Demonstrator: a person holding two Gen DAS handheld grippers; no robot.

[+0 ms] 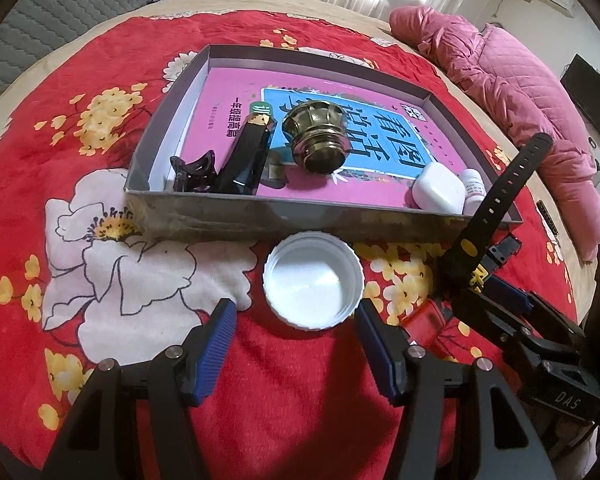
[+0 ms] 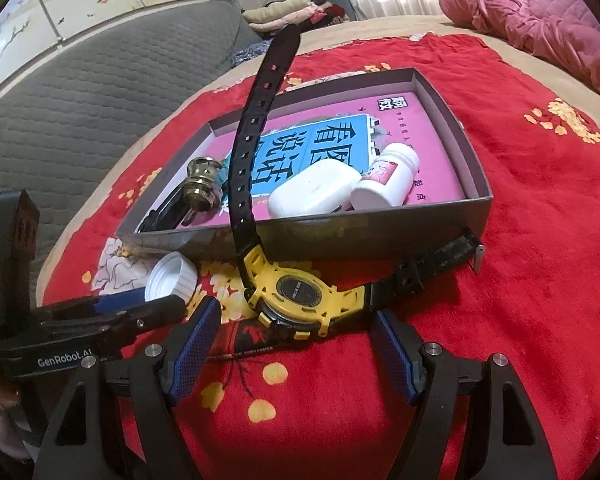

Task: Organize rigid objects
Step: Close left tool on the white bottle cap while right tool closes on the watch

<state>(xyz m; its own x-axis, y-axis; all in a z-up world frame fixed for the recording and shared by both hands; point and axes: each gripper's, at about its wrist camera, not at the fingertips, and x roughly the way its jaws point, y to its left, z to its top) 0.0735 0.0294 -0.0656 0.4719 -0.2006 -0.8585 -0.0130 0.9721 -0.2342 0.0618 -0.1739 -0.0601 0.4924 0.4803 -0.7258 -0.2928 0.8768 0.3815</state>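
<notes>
A white screw cap (image 1: 314,280) lies open side up on the red flowered blanket, just in front of the grey box (image 1: 260,216). My left gripper (image 1: 298,334) is open, its blue pads on either side of the cap's near edge and not touching it. A yellow watch (image 2: 300,296) with black straps lies before the box; one strap (image 2: 256,128) arches up over the box wall. My right gripper (image 2: 296,346) is open just short of the watch. The cap (image 2: 172,276) also shows left of the watch.
The box holds a pink book (image 1: 340,192), brass knob (image 1: 318,140), black tube (image 1: 248,156), dark hair clip (image 1: 192,172), white case (image 2: 312,192) and white pill bottle (image 2: 384,184). A pink quilt (image 1: 520,80) lies at the back right, a grey padded surface (image 2: 80,120) to the left.
</notes>
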